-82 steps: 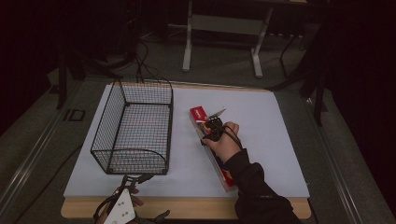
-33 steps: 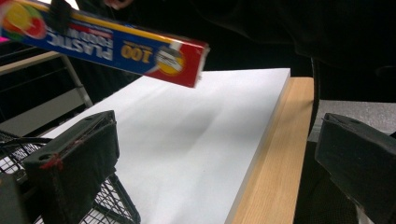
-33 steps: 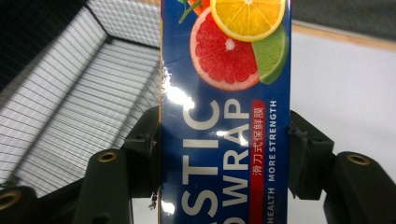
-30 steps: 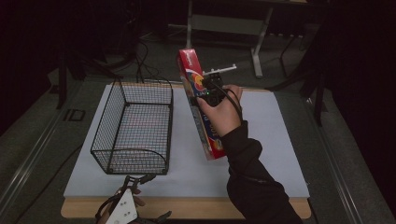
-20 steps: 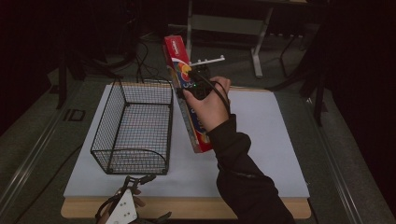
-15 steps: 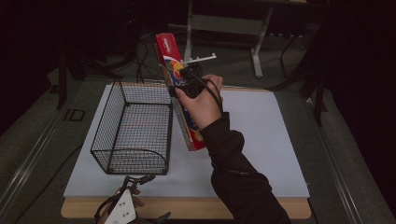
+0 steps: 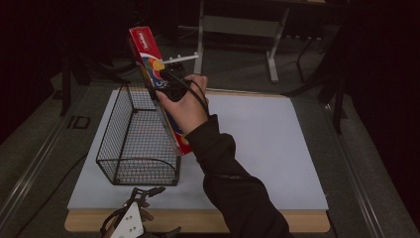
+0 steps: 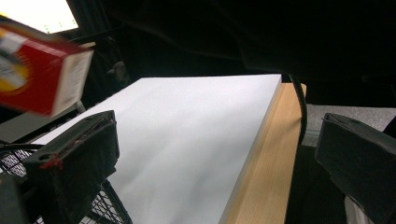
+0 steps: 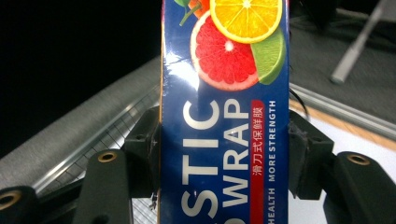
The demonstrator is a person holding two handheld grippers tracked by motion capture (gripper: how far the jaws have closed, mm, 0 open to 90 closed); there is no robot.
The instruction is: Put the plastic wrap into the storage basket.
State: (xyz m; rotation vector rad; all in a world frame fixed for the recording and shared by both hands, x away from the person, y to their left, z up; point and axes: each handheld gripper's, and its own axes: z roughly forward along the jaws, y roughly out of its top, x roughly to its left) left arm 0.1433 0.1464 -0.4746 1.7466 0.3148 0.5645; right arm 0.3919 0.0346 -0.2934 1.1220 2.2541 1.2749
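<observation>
Two grippers: from above, the right gripper [image 7: 171, 89] lifts a plastic wrap box [image 7: 158, 84] tilted over the wire basket [image 7: 136, 136]; left gripper view, jaws wide apart, empty, above the white mat [image 8: 187, 140]; right gripper view, jaws clamp the box's sides

A long red-and-blue cardboard box of plastic wrap [image 7: 159, 87], printed with citrus slices and white lettering, is held off the bench, tilted steeply with its upper end leaning away. Its lower end hangs beside the right wall of the black wire basket [image 7: 136, 136], which stands upright on the white bench top.
</observation>
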